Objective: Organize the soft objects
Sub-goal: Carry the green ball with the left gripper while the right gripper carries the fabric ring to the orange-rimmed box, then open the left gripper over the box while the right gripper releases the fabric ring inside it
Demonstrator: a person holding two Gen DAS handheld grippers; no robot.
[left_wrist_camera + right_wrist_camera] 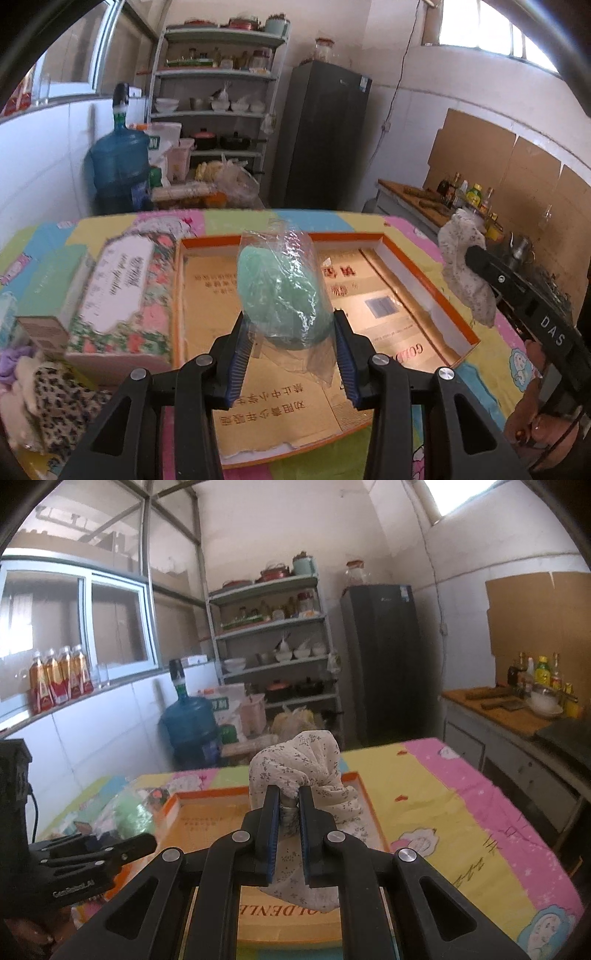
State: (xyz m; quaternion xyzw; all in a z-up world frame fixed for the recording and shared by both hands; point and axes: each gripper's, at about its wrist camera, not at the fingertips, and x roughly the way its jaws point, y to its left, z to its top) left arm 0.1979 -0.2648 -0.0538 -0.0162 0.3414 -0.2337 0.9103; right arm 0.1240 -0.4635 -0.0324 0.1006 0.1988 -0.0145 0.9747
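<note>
My left gripper [291,325] is shut on a green soft item wrapped in clear plastic [282,291] and holds it above an open orange-rimmed box [428,280]. My right gripper [288,794] is shut on a white floral cloth [299,760] and holds it above the same box [173,799]. The cloth [463,266] and the right gripper also show at the right of the left wrist view. The green item [127,814] and the left gripper show at the left of the right wrist view.
A floral tissue box [122,291] stands left of the orange box, with a green box [51,280] beside it. A leopard-print cloth [59,402] and other soft items lie at the near left. The table has a colourful cover [461,812]. A counter with bottles [517,701] stands on the right.
</note>
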